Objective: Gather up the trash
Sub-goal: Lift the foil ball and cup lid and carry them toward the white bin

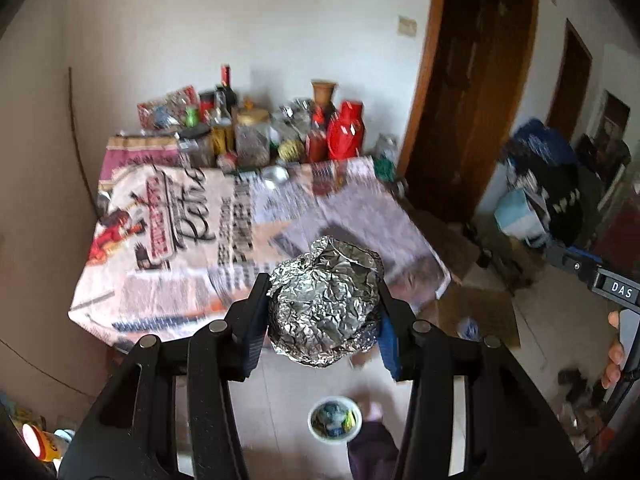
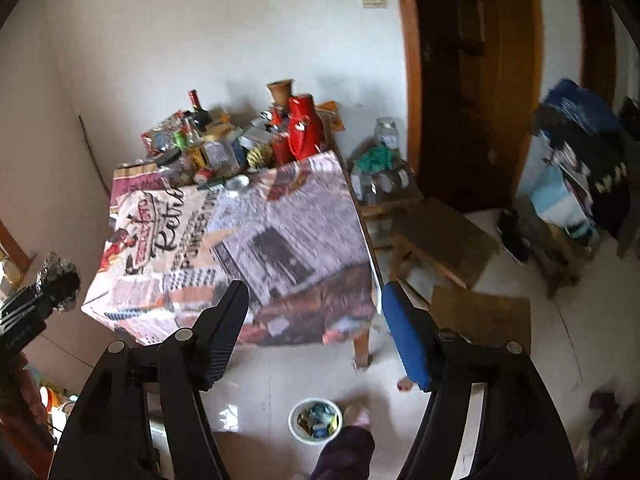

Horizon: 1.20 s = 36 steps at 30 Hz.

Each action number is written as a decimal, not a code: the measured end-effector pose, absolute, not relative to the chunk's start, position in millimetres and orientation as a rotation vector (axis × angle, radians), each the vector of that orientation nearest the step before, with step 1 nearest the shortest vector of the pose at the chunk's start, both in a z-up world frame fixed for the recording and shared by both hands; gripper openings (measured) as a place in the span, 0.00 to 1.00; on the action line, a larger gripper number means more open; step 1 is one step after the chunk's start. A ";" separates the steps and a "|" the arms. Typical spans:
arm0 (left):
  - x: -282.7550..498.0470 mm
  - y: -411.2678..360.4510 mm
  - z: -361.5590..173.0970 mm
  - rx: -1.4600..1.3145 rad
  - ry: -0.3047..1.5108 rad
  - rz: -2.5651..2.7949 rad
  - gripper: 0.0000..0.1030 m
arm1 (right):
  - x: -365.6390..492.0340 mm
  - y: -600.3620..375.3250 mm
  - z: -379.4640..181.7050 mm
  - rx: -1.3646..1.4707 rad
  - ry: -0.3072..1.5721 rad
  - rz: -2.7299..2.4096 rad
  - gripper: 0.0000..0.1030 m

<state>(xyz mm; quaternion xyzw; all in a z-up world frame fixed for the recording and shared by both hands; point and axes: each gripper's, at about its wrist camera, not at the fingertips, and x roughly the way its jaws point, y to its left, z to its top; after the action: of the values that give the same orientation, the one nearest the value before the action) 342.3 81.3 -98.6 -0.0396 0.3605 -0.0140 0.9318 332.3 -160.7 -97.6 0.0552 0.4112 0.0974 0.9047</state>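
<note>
A crumpled ball of aluminium foil point(image 1: 326, 304) fills the space between the fingers of my left gripper point(image 1: 324, 312), which is shut on it above the floor, just off the table's near edge. The same foil ball point(image 2: 60, 276) shows at the far left of the right wrist view. My right gripper point(image 2: 314, 312) stands open with nothing between its fingers. On the tiled floor below sits a small white bin point(image 1: 335, 420) holding several scraps, also visible as the white bin point(image 2: 316, 420) under the right gripper.
A table point(image 2: 240, 240) under a newspaper-print cloth carries bottles, jars and red containers along its far edge. A person's foot point(image 2: 358, 414) and dark trouser leg stand by the bin. Cardboard point(image 2: 480, 312), a wooden stool point(image 2: 444, 236) and a cluttered pile lie right.
</note>
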 end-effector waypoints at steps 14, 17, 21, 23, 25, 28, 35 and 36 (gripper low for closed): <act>353.2 34.4 -209.9 -0.071 0.990 -0.109 0.46 | 313.2 -247.6 -233.3 0.209 1.122 -0.049 0.74; 369.5 15.6 -257.3 -0.082 1.059 -0.101 0.46 | 330.5 -280.4 -277.0 0.214 1.163 -0.110 0.75; 390.3 -9.0 -321.7 -0.108 1.136 -0.078 0.46 | 366.4 -318.8 -339.7 0.199 1.202 -0.146 0.75; 398.1 -22.5 -353.0 -0.126 1.165 -0.068 0.46 | 386.9 -338.6 -375.9 0.203 1.223 -0.160 0.75; 404.5 -38.3 -387.6 -0.142 1.193 -0.052 0.46 | 408.1 -358.4 -414.0 0.226 1.248 -0.163 0.75; 409.6 -53.6 -427.9 -0.160 1.235 -0.035 0.46 | 432.7 -380.0 -465.2 0.237 1.292 -0.179 0.75; 411.8 -75.8 -507.1 -0.171 1.342 0.013 0.46 | 461.0 -393.5 -532.6 0.224 1.330 -0.216 0.75; 411.6 -76.8 -515.9 -0.174 1.354 0.023 0.46 | 462.9 -392.0 -536.9 0.206 1.325 -0.216 0.75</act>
<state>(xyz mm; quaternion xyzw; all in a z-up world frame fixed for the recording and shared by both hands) 411.6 -76.8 -515.9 -0.0806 0.6254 0.0108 0.7760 462.9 -392.0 -536.9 0.0951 0.6129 -0.1000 0.7781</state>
